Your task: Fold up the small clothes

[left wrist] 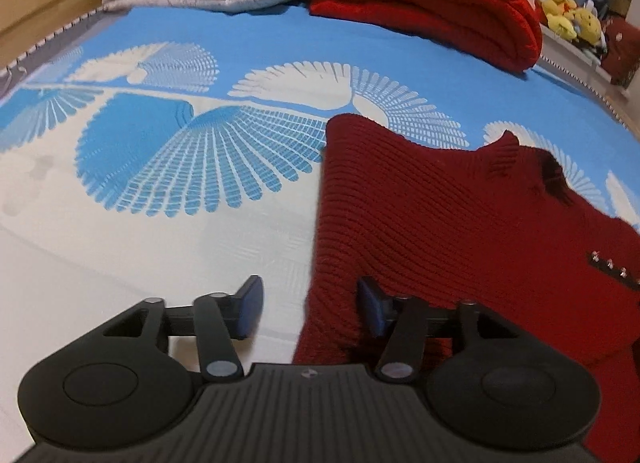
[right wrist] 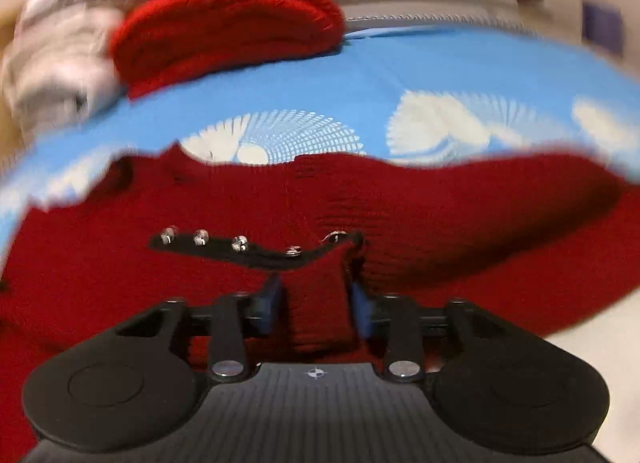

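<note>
Left wrist: my left fingers (left wrist: 310,307) are spread, straddling the sweater's (left wrist: 460,223) left edge on the bed (left wrist: 120,243); its right side is cut off. Right wrist, blurred: my right fingers (right wrist: 316,299) pinch a sweater (right wrist: 460,223) fold.

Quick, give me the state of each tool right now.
Left tool: open, holding nothing, straddling the edge of the red sweater.
Right tool: closed on a bunched fold of the red sweater.
</note>
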### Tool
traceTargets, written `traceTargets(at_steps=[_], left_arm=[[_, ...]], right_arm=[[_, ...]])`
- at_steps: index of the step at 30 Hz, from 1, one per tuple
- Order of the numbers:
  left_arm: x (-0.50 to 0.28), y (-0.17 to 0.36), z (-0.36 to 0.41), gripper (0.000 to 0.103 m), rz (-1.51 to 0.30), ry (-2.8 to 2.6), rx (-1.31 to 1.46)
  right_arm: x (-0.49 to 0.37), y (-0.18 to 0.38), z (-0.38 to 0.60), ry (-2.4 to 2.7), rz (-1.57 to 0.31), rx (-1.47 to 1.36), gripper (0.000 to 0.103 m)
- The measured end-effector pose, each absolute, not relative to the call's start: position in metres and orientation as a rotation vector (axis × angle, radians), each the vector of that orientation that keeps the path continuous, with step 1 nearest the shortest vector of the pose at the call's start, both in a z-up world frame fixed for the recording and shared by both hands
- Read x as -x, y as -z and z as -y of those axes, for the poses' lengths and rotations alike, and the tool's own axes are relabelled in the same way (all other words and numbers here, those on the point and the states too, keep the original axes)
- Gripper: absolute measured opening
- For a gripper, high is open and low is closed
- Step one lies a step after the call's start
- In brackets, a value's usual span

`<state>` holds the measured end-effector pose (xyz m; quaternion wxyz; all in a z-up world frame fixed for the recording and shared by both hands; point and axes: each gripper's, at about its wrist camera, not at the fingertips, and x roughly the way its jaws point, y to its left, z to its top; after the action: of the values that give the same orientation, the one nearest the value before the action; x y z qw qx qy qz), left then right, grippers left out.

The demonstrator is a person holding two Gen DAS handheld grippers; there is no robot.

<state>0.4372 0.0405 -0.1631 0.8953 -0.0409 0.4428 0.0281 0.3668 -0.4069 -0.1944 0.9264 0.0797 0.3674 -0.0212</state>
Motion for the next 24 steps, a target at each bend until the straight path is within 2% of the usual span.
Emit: traceTargets(at_steps=[1,2,3,4,5,8,10,12,17,18,19,20,24], left_arm=[[-0.436,0.161,-0.041,0.065,-0.916,-0.067,0.083],[-0.435,0.159,-0.041,0.070,-0.916,-0.075,0.082],[-0.434,0.158,-0.041,0.075,-0.914,-0.085,0.074],[-0.432,0.157,-0.040,0.084,-0.910,-0.100,0.054],[-0.429,0.155,-0.040,0.087,-0.903,-0.112,0.027],[-0.422,0.148,-0.040,0.087,-0.886,-0.098,-0.027],[-0.413,0.137,-0.042,0.087,-0.868,-0.086,-0.035],[-0.403,0.125,-0.043,0.087,-0.842,-0.058,-0.048],[-0.356,0.085,-0.038,0.088,-0.751,0.007,-0.076],[-0.343,0.078,-0.036,0.089,-0.740,0.011,-0.077],[-0.332,0.073,-0.033,0.098,-0.735,0.012,-0.079],[-0.320,0.069,-0.031,0.103,-0.729,0.007,-0.083],[-0.266,0.068,-0.027,0.103,-0.711,-0.005,-0.103]], right_arm=[[-0.363,0.186,0.404,0.079,-0.722,-0.131,0.065],[-0.359,0.177,0.404,0.111,-0.676,-0.112,0.072],[-0.358,0.174,0.401,0.124,-0.661,-0.098,0.074],[-0.358,0.172,0.401,0.140,-0.659,-0.079,0.078],[-0.358,0.176,0.400,0.161,-0.673,-0.070,0.080],[-0.363,0.206,0.401,0.207,-0.812,-0.082,0.078],[-0.351,0.199,0.395,0.236,-0.777,-0.070,0.077],[-0.337,0.167,0.388,0.233,-0.693,-0.057,0.076],[-0.266,0.099,0.372,0.137,-0.504,-0.243,0.085],[-0.248,0.092,0.367,0.108,-0.487,-0.270,0.086],[-0.228,0.088,0.360,0.079,-0.475,-0.285,0.086],[-0.209,0.087,0.353,0.063,-0.468,-0.291,0.087],[-0.150,0.094,0.331,0.037,-0.465,-0.269,0.088]])
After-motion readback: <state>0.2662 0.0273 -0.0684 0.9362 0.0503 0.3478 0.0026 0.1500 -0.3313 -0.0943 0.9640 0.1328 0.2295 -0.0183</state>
